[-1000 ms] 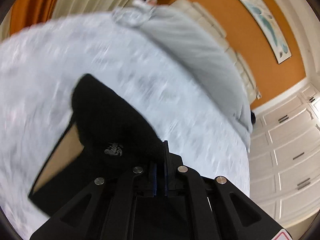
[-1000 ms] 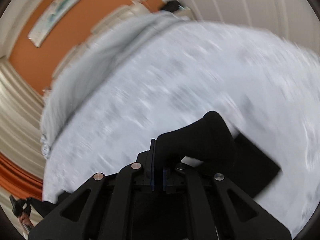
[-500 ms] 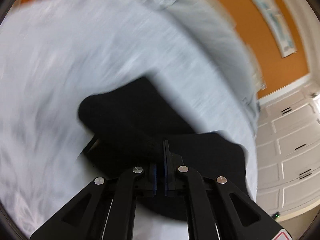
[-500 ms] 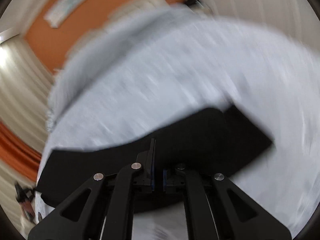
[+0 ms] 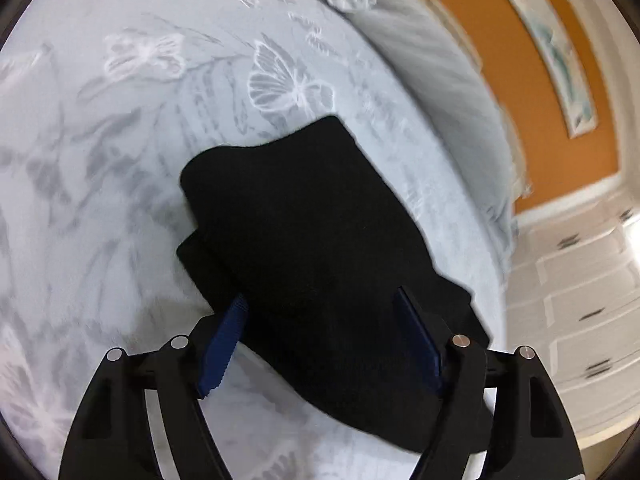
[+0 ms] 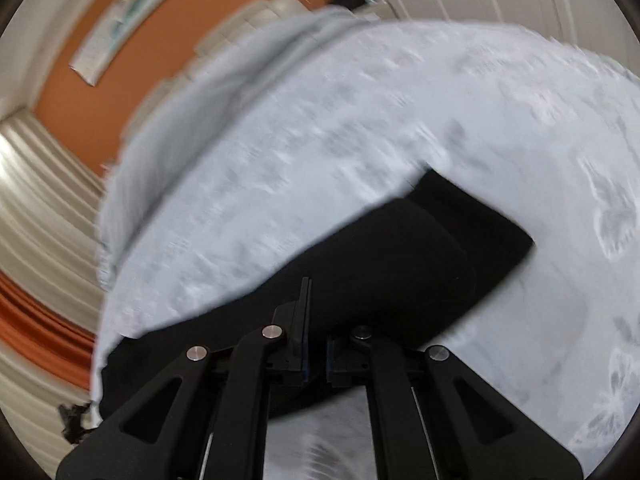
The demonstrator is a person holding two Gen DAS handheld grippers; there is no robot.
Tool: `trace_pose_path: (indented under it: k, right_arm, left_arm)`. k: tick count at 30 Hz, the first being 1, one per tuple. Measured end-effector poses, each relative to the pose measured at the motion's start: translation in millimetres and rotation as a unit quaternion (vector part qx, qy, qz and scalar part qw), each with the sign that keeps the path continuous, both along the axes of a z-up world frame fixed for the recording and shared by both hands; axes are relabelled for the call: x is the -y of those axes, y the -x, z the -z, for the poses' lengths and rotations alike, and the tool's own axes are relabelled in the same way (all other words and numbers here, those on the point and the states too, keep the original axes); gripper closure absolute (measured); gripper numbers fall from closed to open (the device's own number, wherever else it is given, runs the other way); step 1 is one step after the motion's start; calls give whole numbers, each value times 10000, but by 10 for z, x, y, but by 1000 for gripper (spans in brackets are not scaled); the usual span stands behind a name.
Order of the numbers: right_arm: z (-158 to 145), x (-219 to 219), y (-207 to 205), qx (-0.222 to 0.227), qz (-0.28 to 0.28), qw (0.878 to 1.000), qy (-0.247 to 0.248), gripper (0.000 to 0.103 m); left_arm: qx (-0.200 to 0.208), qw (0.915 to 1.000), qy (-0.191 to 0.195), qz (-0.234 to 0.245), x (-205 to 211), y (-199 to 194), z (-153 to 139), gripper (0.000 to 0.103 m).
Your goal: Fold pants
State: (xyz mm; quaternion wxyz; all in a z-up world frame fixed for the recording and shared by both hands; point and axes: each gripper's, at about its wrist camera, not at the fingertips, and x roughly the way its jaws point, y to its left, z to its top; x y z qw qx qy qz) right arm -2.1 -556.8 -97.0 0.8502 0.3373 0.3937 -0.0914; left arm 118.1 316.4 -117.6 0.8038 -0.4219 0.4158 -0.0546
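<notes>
My left gripper (image 5: pixel 320 328) jaws just sprang wide, black pants (image 5: pixel 312 248) loose between them on bedspread (image 5: pixel 120 140). My right gripper (image 6: pixel 316 344) clenched on pants edge, bulk toward 2 o'clock. Risk: lifting right drags fold undone.

No readable txt, labels, brand marks, nos. or signs in either view. The framed wall picture (image 5: pixel 554 56) shows only blurred blue-green shapes, no lettering to make out. The bedspread (image 5: pixel 120 128) has a butterfly print, no words. The black pants (image 5: pixel 320 248) show no logo or tag on the visible fabric.
</notes>
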Motion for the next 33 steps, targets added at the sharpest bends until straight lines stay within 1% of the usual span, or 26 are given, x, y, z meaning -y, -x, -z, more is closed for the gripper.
trace_pose_path:
  k: [2,3,4,7,8,9,11,13,14,15,17,18,20,21,22,23,24,25,26,27,28,29,30,31,32,33]
  right_arm:
    - [85,-43,19,-192,-49,9998,36,98]
    - [87,-54,32,-199,-74,9998,59,97]
    - [66,-62,42,-170,-76,9998,60,97]
    - [5,-76,68,-109,-20,9999,31,95]
    - [-12,-104,87,-95,-18,9999,51,95]
    - [-18,-127,98,-120,-14,9999,76,95]
    - [-32,-190,125,-200,-61,9996,167,95]
    - [-56,-267,137,-256,-166,9991,298,95]
    - [-61,-303,136,-280,-193,9988,346,94]
    - [-72,-327,146,-280,-200,9987,372,94]
    - [-100,-375,162,-245,-205,9990,310,94]
    - [-113,-408,164,-227,-206,9992,274,94]
    - [-154,-488,176,-175,-205,9993,257,89]
    - [-163,-518,178,-156,-187,9994,261,82]
    - [-173,-558,187,-123,-144,9995,252,67]
    - [-184,-585,190,-99,-117,9996,257,60]
    - [-204,-617,193,-60,-113,9996,266,58]
    - [-245,-643,202,19,-124,9995,292,58]
    - [-286,-655,209,87,-114,9993,348,58]
    - [-312,-656,215,136,-118,9990,419,58]
    - [-315,-640,213,129,-149,9986,496,58]
    - [-290,-617,208,76,-143,9986,508,57]
    - [-233,-568,206,-40,-95,9987,492,56]
    - [-165,-512,211,-169,-33,9988,448,56]
    - [-117,-469,228,-251,7,9989,401,56]
    - [-83,-418,240,-301,38,9989,353,56]
  left_arm:
    - [114,9996,203,-175,-74,100,1,31]
    - [164,9989,319,-309,-117,139,4,29]
    - [180,9986,367,-342,-148,131,33,27]
    - [58,9976,565,-407,-177,44,126,23]
    - [9,9977,526,-420,-175,36,94,23]
    - [-21,9979,506,-413,-160,59,59,23]
    - [-175,9967,594,-534,-177,198,19,23]
    - [-311,9946,787,-596,-197,330,82,16]
    - [-407,9938,833,-609,-196,333,142,17]
    - [-390,9934,888,-619,-216,341,174,17]
    - [-364,9940,790,-669,-222,205,130,16]
    - [-296,9950,677,-667,-208,81,91,16]
    - [-327,9955,668,-589,-167,-94,144,16]
    - [-368,9950,654,-651,-161,-170,178,17]
    - [-241,9949,623,-755,-153,-223,138,59]
    - [-229,9956,625,-653,-140,-266,100,92]
    - [-33,9954,725,-629,-160,-226,-46,89]
    - [234,9941,744,-754,-185,-127,-191,89]
    - [501,9932,665,-816,-183,32,-384,89]
    - [697,9925,523,-856,-161,193,-542,89]
    - [808,9924,109,-925,-111,357,-662,87]
    - [662,9913,-467,-1038,-46,428,-643,87]
    - [444,9901,-886,-998,2,406,-552,86]
    - [-102,9894,-1161,-870,28,314,-308,86]
    - [-592,9908,-855,-861,-27,280,-59,86]
    - [-706,9916,-507,-961,-101,308,55,85]
